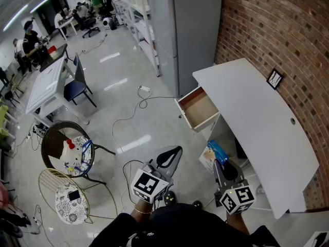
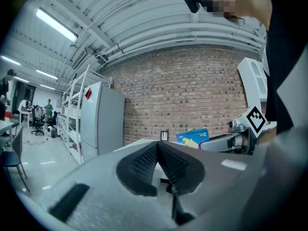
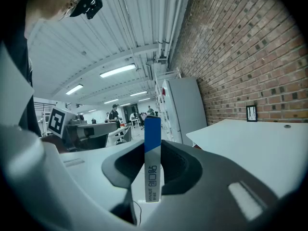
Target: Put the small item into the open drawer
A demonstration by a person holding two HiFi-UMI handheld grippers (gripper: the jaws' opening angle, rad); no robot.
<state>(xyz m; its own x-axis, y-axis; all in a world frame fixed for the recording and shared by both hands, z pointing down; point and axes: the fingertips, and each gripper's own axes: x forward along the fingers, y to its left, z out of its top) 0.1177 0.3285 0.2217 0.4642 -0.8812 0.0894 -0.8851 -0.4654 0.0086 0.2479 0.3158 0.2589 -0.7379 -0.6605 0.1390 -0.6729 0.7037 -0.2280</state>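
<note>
White desk point(image 1: 257, 117), open drawer point(image 1: 198, 108) pulled out, well apart from both tongs. Left gripper point(image 2: 158, 150) pressed together, empty. Right gripper point(image 1: 225, 170) pinching slim blue-white box point(image 3: 152, 162) upright, mid-body. Prob. light, stiff cardboard w/ smooth faces; best held across flat sides.

The white desk point(image 1: 257, 117) runs along the brick wall point(image 1: 288, 30). Its drawer point(image 1: 198, 108) is pulled out from the desk's front edge, bare wooden bottom showing. A small black picture frame point(image 1: 274, 78) stands at the desk's back edge. My right claw point(image 1: 222, 164) hangs just off the desk's front, a blue-and-white box point(image 1: 216, 152) at its tip. My left claw point(image 1: 169, 157) is farther out from the desk, over the floor. A grey cabinet point(image 1: 193, 30) stands past the desk's far end.
</note>
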